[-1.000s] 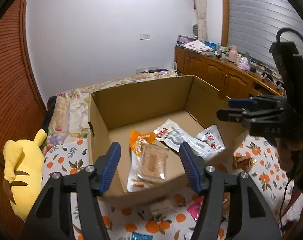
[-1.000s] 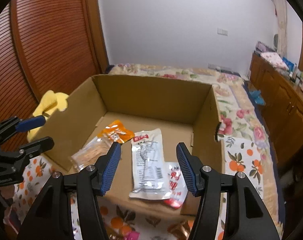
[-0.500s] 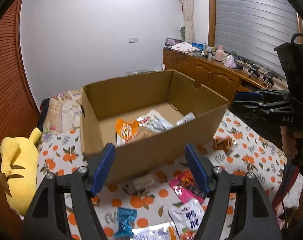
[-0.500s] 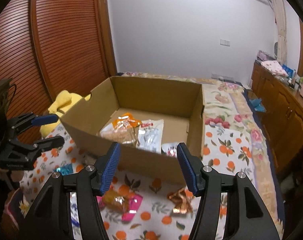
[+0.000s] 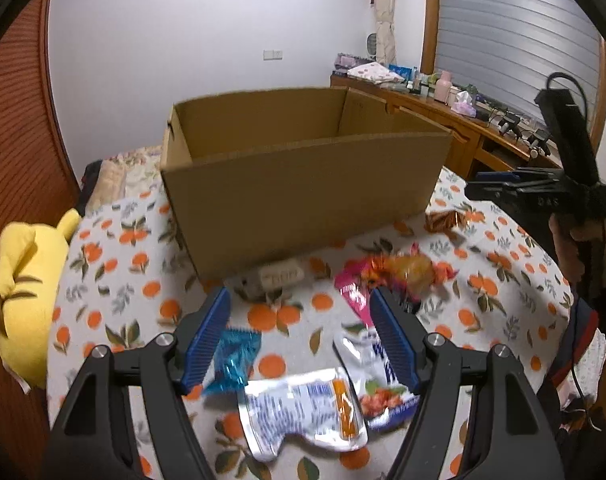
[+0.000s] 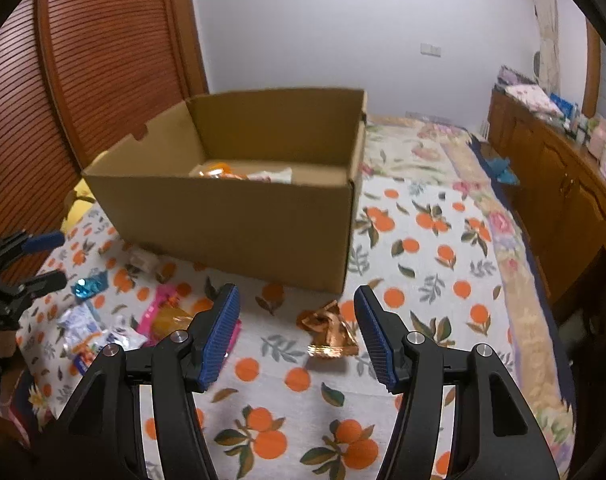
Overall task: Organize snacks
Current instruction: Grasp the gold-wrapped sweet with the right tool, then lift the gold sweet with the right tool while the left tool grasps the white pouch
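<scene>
Snacks lie scattered on an orange-print cloth [image 5: 115, 276] in front of a cardboard box [image 5: 303, 184], which already has a few packets inside, seen over its near wall in the right wrist view. The left gripper [image 5: 299, 340] hangs over the loose pile with its jaws apart and gripping nothing; they have just been opening. Below and between its blue pads sits a white packet with blue print and an orange stripe [image 5: 303, 412], with a second white packet [image 5: 377, 384] overlapping it under the right pad. A blue wrapper [image 5: 235, 356] lies just beside the left pad, and a pink packet [image 5: 353, 290] with an orange-wrapped snack [image 5: 407, 270] on it lies beyond the right pad, toward the box. A pale small packet [image 5: 275, 278] rests against the box's near wall. The right gripper [image 6: 295, 334] also stands open and empty, above a crumpled copper-coloured wrapper [image 6: 329, 334] that lies on the cloth between its pads, nearer the right one and not touching either. A yellow plush toy [image 5: 21, 300] sits at the far left.
</scene>
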